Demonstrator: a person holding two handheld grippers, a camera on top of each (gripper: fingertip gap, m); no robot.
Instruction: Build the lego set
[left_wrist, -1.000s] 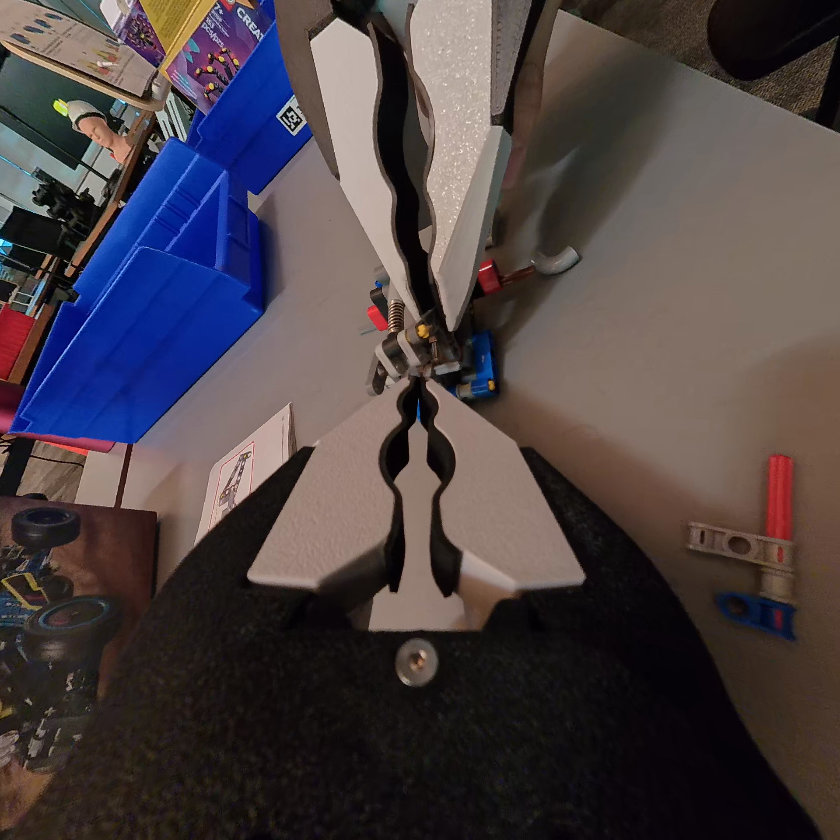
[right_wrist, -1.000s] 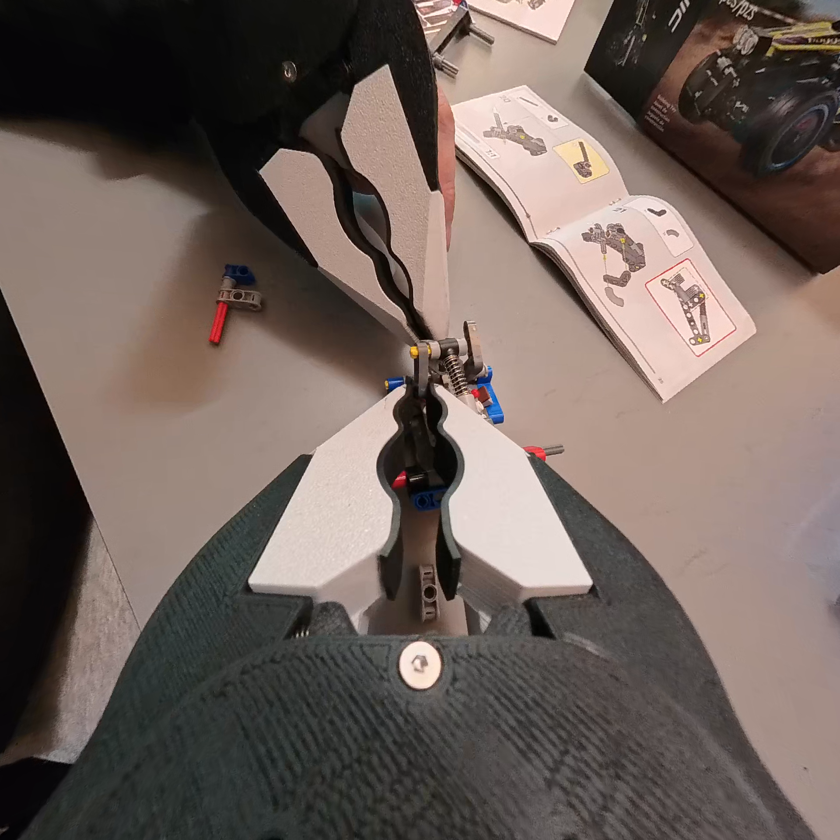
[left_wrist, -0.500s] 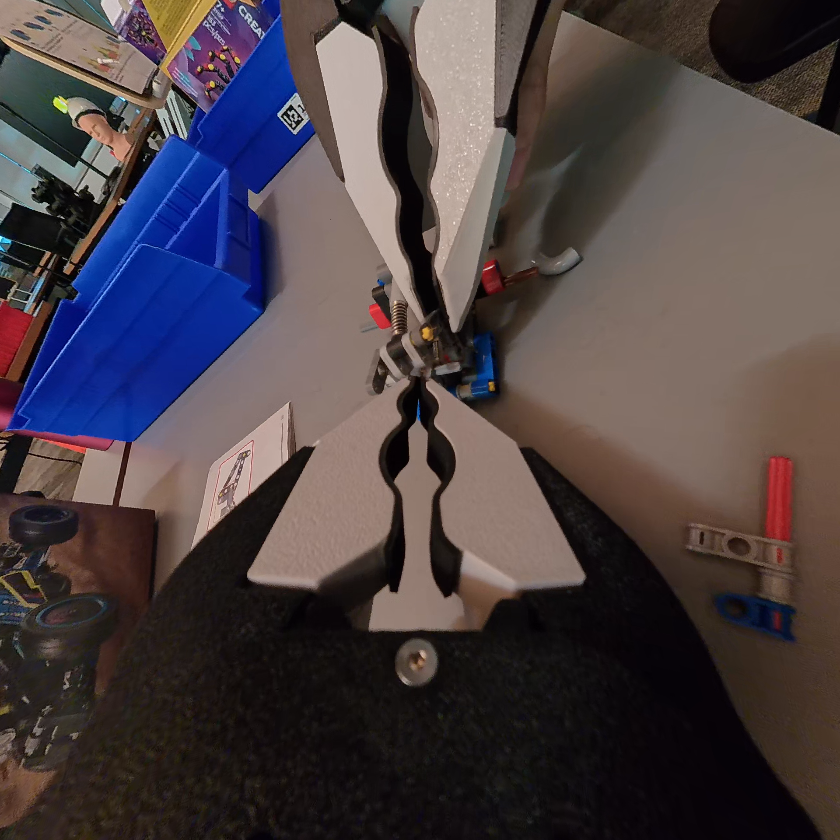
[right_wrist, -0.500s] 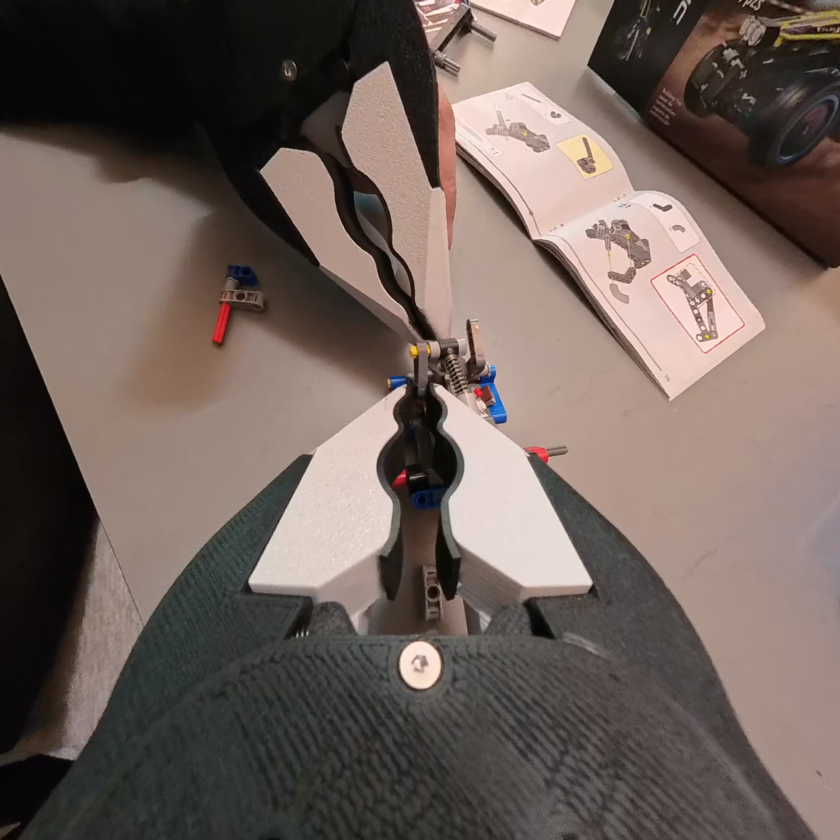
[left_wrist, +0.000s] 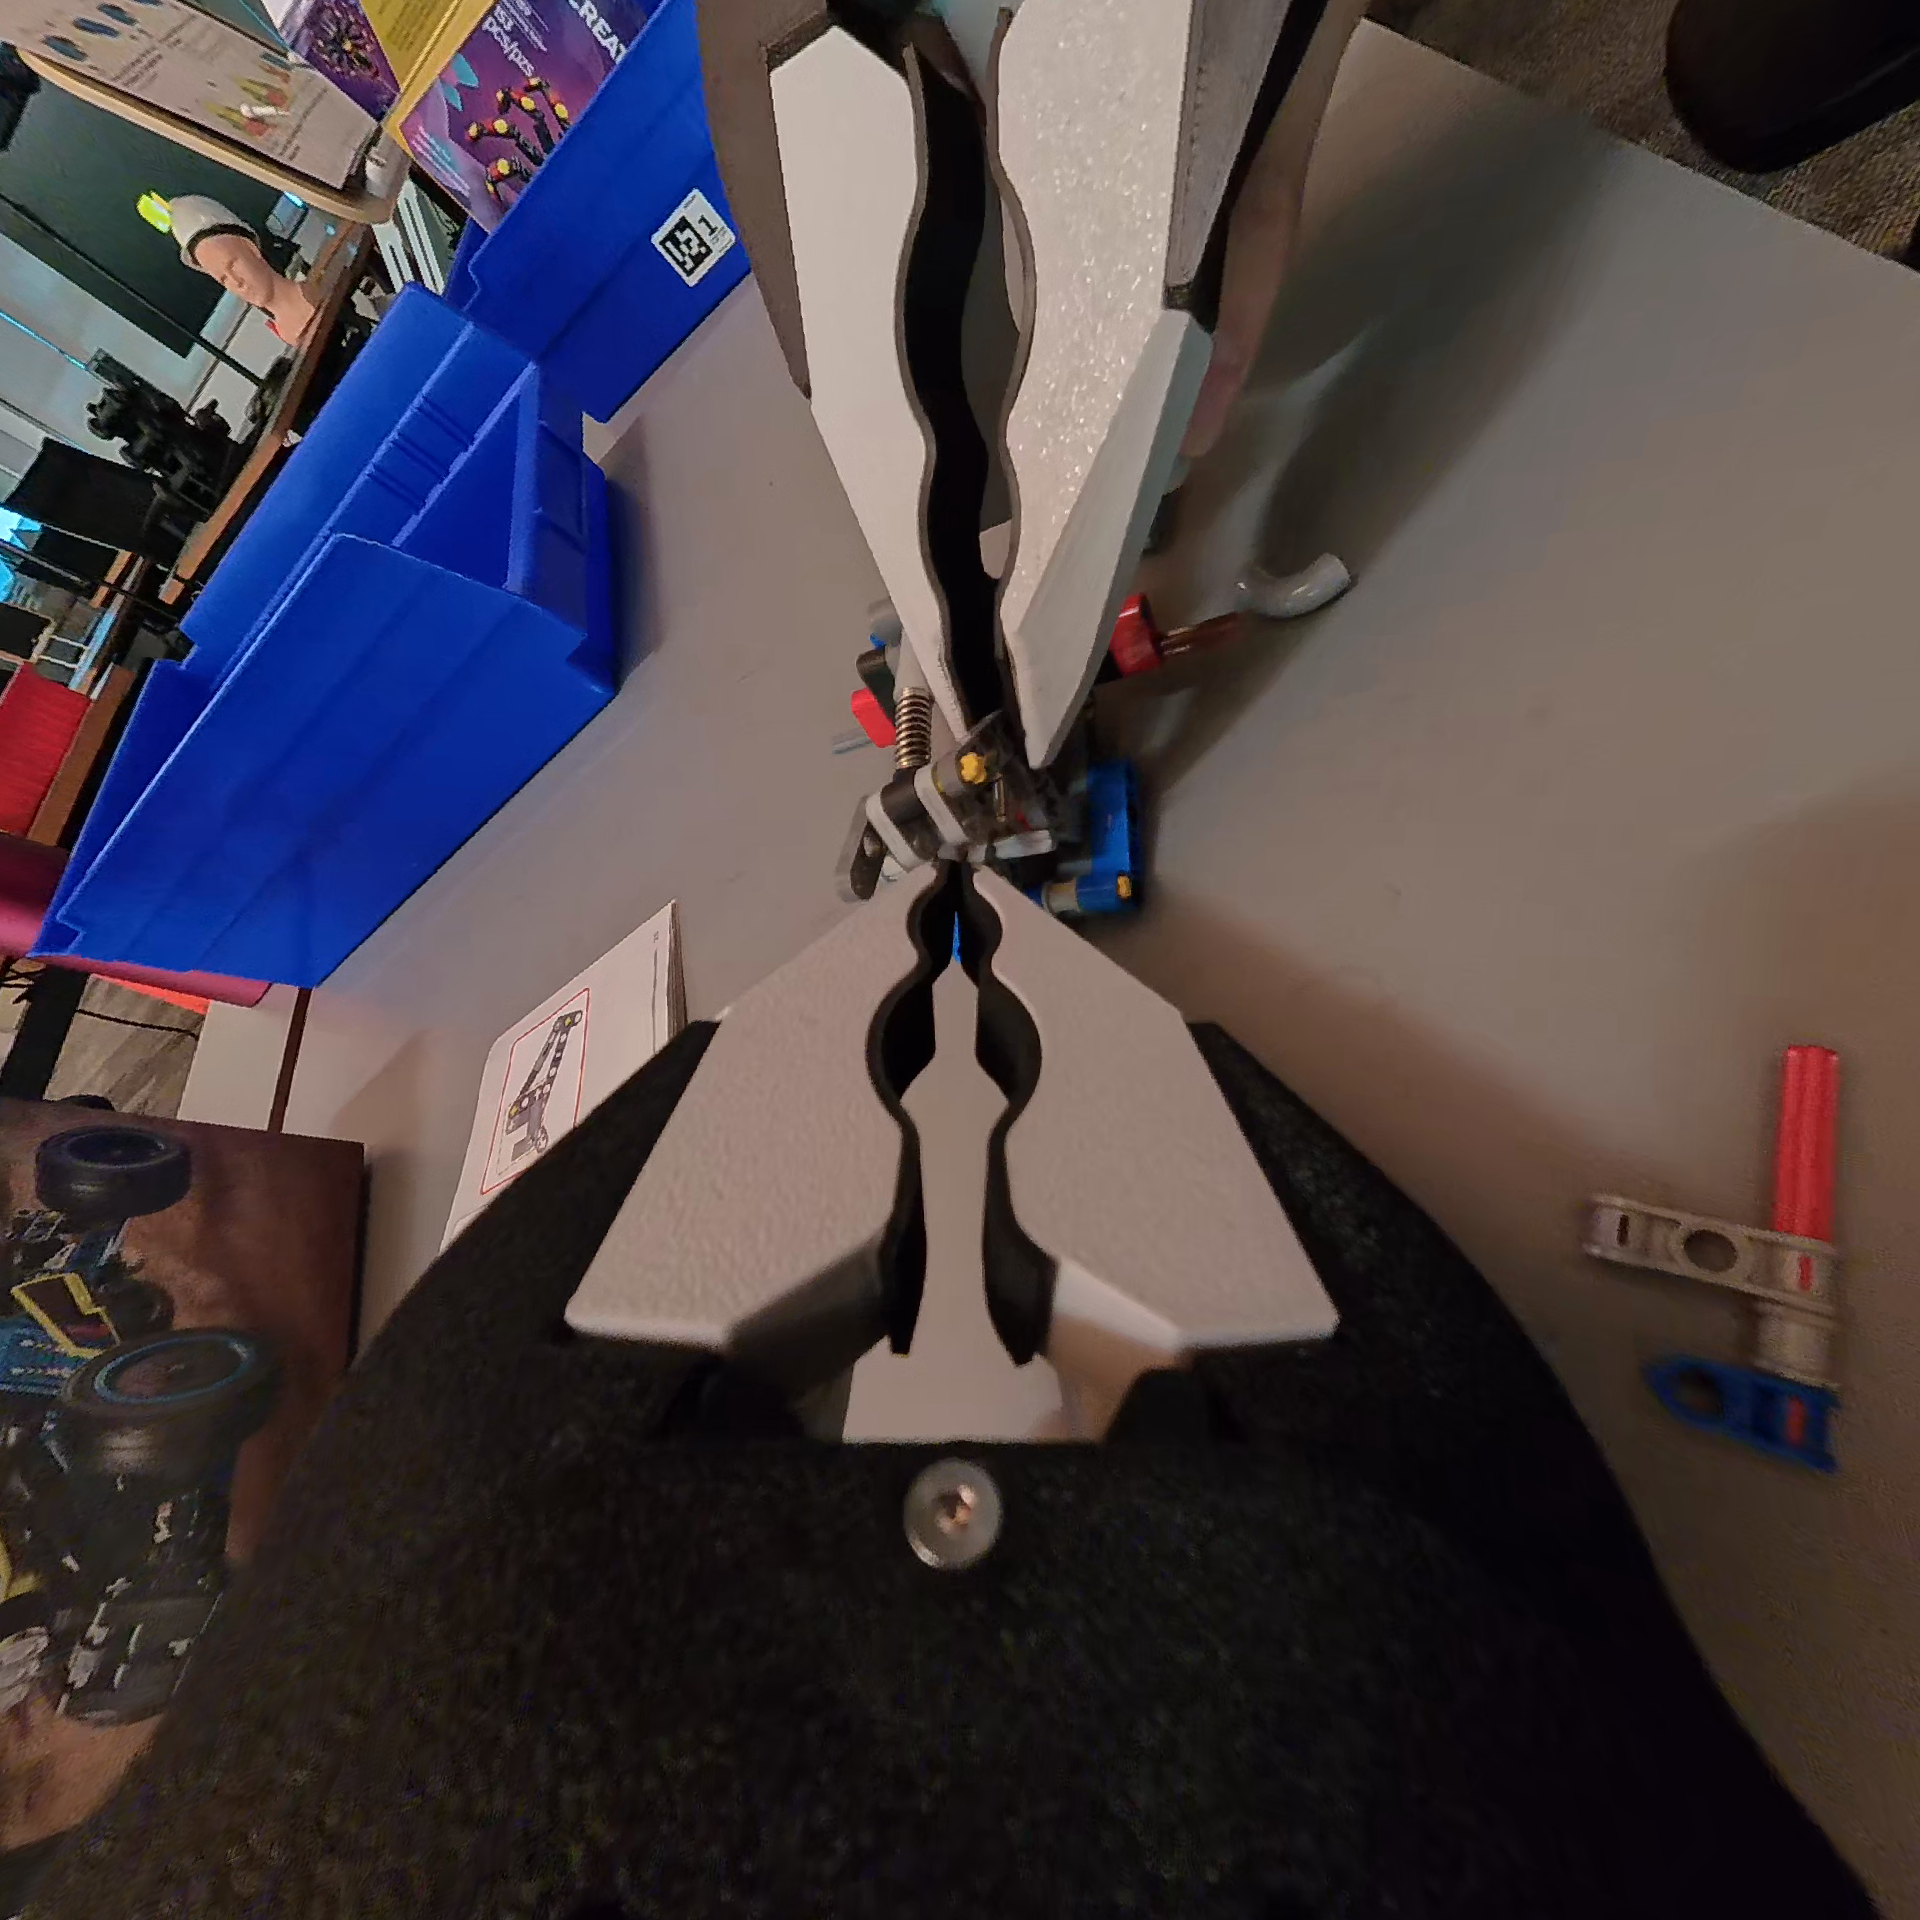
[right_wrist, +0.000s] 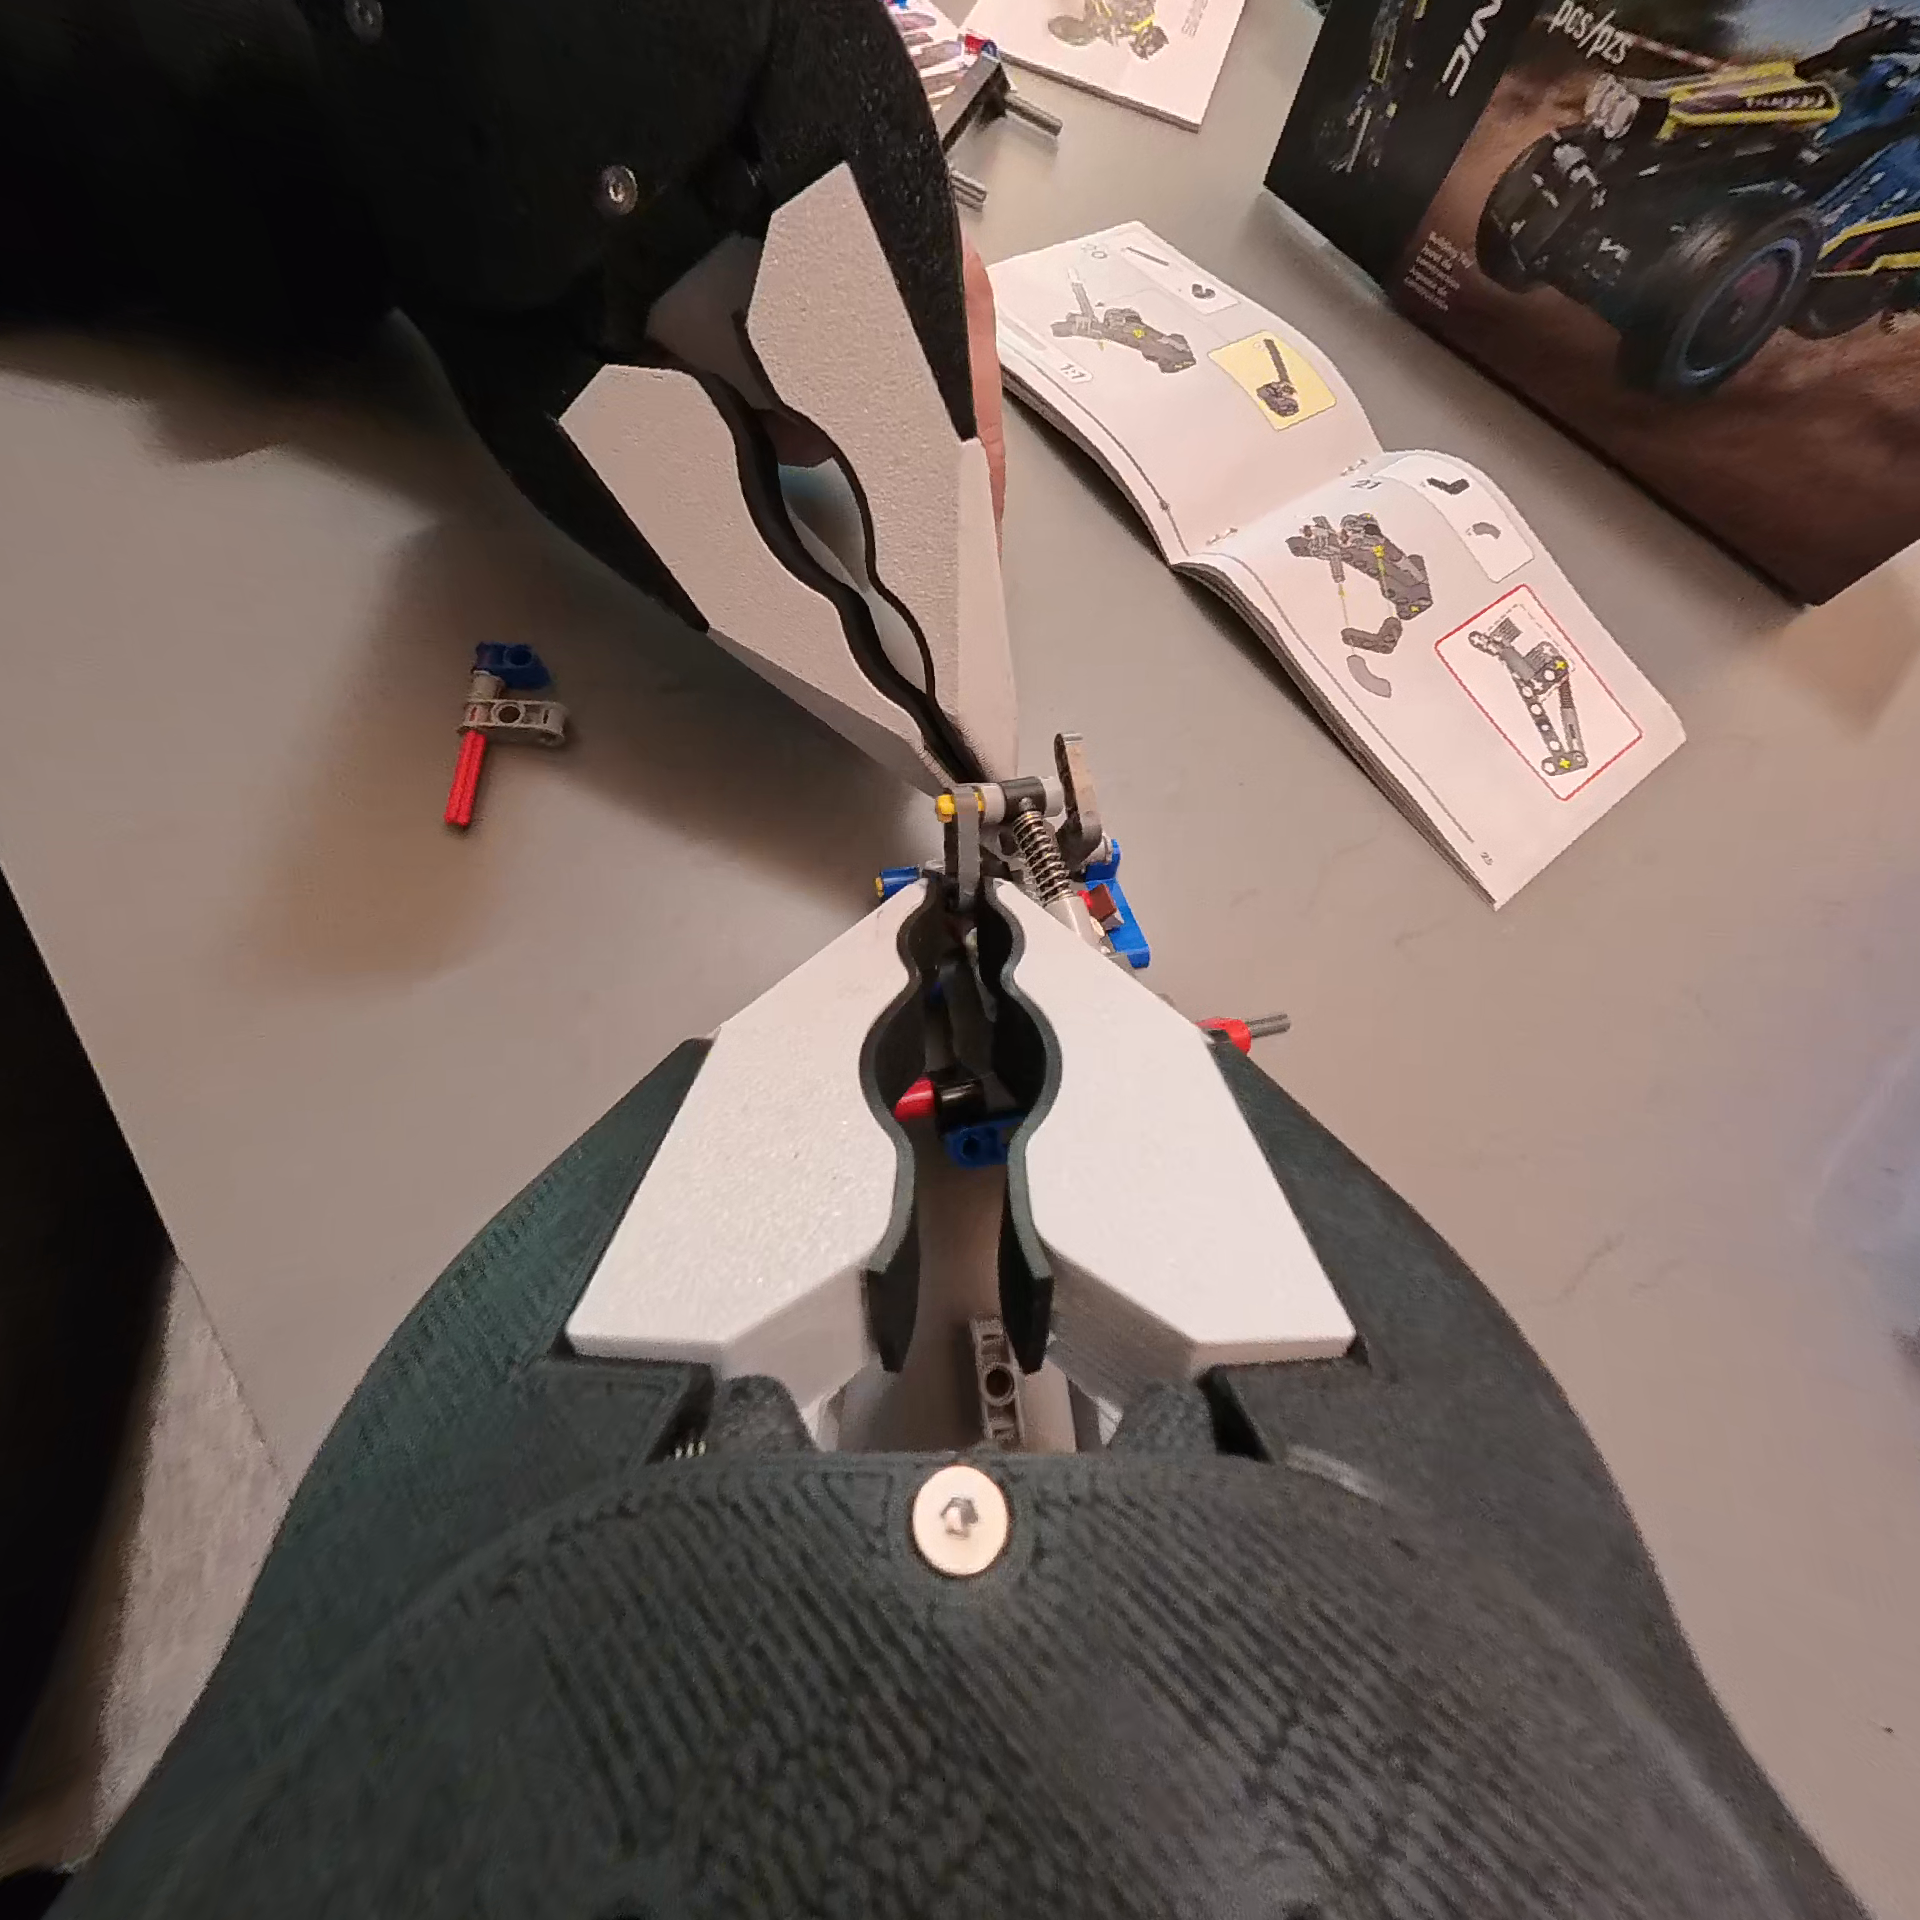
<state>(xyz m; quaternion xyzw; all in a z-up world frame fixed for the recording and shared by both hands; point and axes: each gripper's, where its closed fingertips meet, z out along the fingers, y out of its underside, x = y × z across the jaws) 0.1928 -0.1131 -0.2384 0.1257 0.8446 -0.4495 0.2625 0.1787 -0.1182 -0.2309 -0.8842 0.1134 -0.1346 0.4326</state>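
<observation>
**Both grippers on the spring assembly, mid-table**

State of the build as I read it: one small brick-built assembly stands on the grey table. It already carries a coil spring, grey beams, yellow pin ends and a blue base. A second, smaller piece lies well apart from it: a red axle through a grey beam with a blue connector, joined to nothing else. A red-capped pin and a white curved part lie loose just beyond the assembly.

Right gripper: fingers closed on the assembly, with a dark grey beam running back between them. Left gripper: comes in from the opposite side, tips drawn together at the assembly's top edge by the yellow pin. I read that as a pinch on it.

An instruction booklet lies open to the right, with the set's box behind it. Blue bins stand at the table's far edge.

Hard to make out:
- Which element the left tips actually pinch; the contact is tiny and partly covered.
- The assembly's underside and near face, hidden by both sets of fingers.
- A grey beam showing low between the right fingers; I cannot tell whether it belongs to the assembly or lies loose.
</observation>
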